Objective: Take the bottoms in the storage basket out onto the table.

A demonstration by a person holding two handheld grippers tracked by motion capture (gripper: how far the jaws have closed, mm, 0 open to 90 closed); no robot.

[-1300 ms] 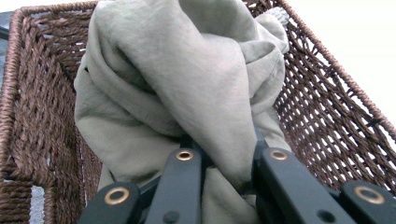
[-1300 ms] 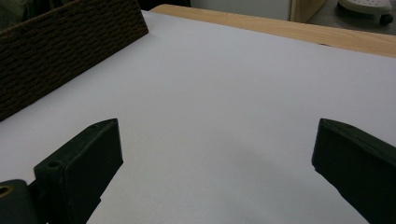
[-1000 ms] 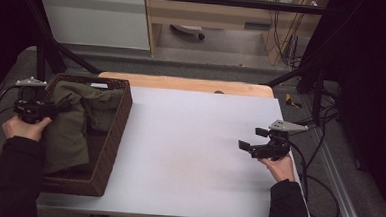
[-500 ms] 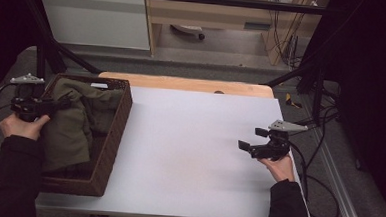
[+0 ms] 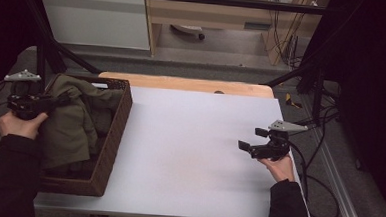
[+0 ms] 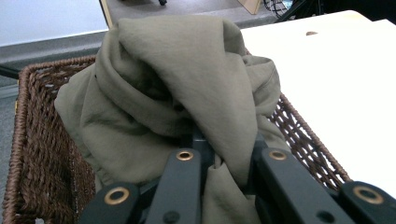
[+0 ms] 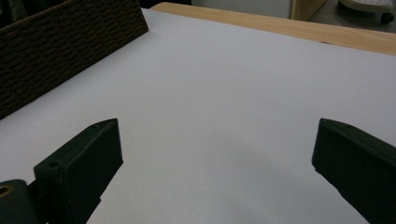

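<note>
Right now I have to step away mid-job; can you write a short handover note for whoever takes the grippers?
Left gripper: shut on a fold of the olive cloth, at the basket's left side.
Right gripper: open, holds nothing, low over the white table at its right side.
Cloth: bunched inside the wicker basket at the table's left end.
Done: cloth gripped.
Left: probably lift it out onto the table.
</note>
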